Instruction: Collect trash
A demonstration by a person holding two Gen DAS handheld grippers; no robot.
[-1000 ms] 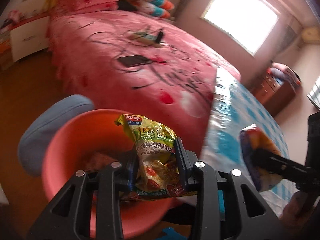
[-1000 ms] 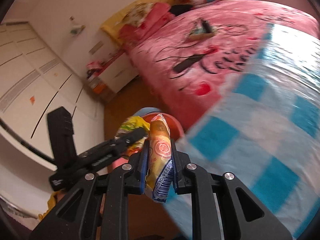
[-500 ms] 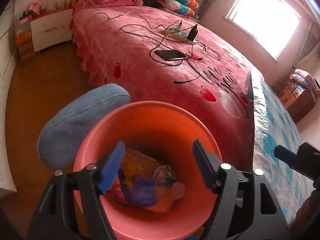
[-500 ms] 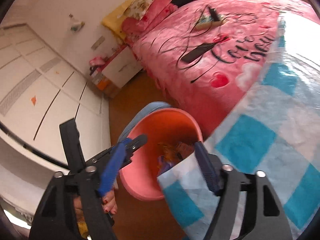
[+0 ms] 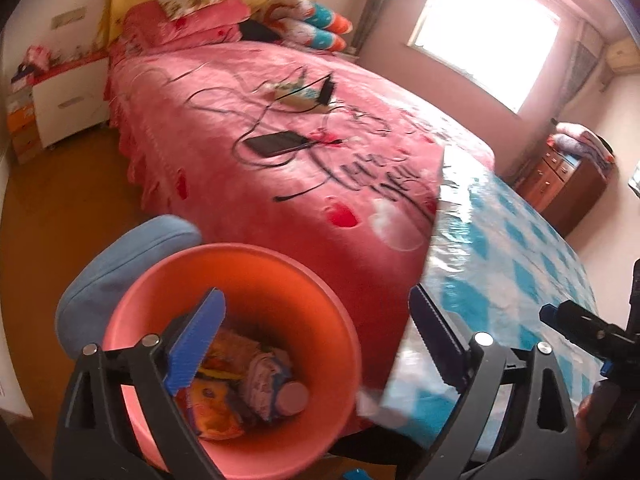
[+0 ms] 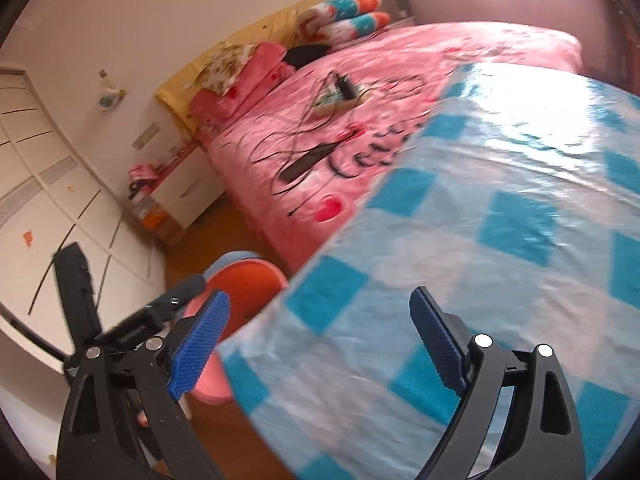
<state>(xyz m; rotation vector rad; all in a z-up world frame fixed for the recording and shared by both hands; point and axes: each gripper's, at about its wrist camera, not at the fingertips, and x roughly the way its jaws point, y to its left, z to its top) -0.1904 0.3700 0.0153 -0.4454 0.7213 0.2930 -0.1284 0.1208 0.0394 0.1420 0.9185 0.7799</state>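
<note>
Both claws gape with nothing between the pads: the left gripper (image 5: 316,344) hangs over the bin (image 5: 320,292), the right gripper (image 6: 316,342) over the checked table (image 6: 500,240), and their jaws have just been opening. Largest in the room is the pink bed (image 5: 280,128), with cables, a power strip (image 5: 298,94) and a dark phone (image 5: 276,144) lying on it. Against its side sits the table, blue and white under shiny plastic. Beside the table's corner, on the floor, stands the bin with a blue cushion (image 5: 120,264) just behind it. Inside the bin lies the trash (image 5: 244,388): crumpled wrappers and a bottle.
</note>
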